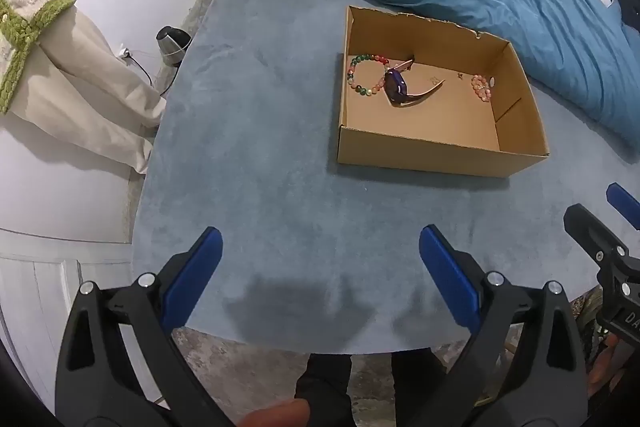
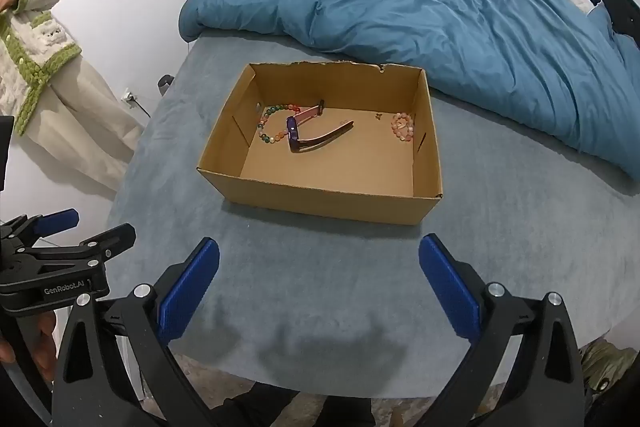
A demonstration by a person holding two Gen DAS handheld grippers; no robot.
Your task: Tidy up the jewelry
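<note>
I see the watch in the cardboard box, strap running left-right, both my jaws wide and empty, "GenRobot.AI" on the left gripper.

1. The bed surface between the near edge and the cardboard box is bare; a hand-held gripper can pass there freely.
2. The box is open on top, so entry from above is free. Its four walls block entry from the side.
3. The blue duvet lies heaped just behind the box and along its right side, touching the far wall.
4. Left of the box the bed is free up to its edge.
5. Inside, the front half of the box floor is bare.
</note>
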